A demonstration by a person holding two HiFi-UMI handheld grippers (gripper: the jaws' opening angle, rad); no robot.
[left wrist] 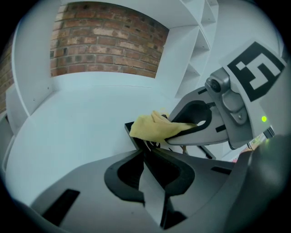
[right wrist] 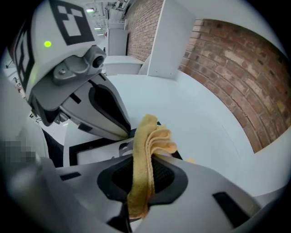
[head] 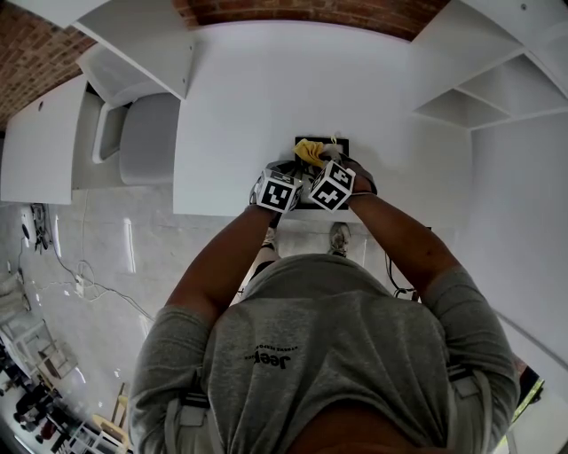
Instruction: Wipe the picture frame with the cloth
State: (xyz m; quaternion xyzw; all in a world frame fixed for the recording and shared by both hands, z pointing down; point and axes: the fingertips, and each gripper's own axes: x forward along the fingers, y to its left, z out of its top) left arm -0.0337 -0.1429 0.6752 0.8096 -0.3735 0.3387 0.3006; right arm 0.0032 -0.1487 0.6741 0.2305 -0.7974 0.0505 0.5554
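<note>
A black picture frame sits near the front edge of the white table. My left gripper is shut on the frame, with its thin edge running between the jaws. My right gripper is shut on a folded yellow cloth, which lies against the frame's far corner. In the left gripper view the cloth bulges out of the right gripper just above the frame. Both marker cubes sit side by side in the head view, left gripper and right gripper.
White shelving stands to the right of the table, and more white units are at the left. A grey chair is tucked in at the left. A brick wall runs behind the table. Cables lie on the floor.
</note>
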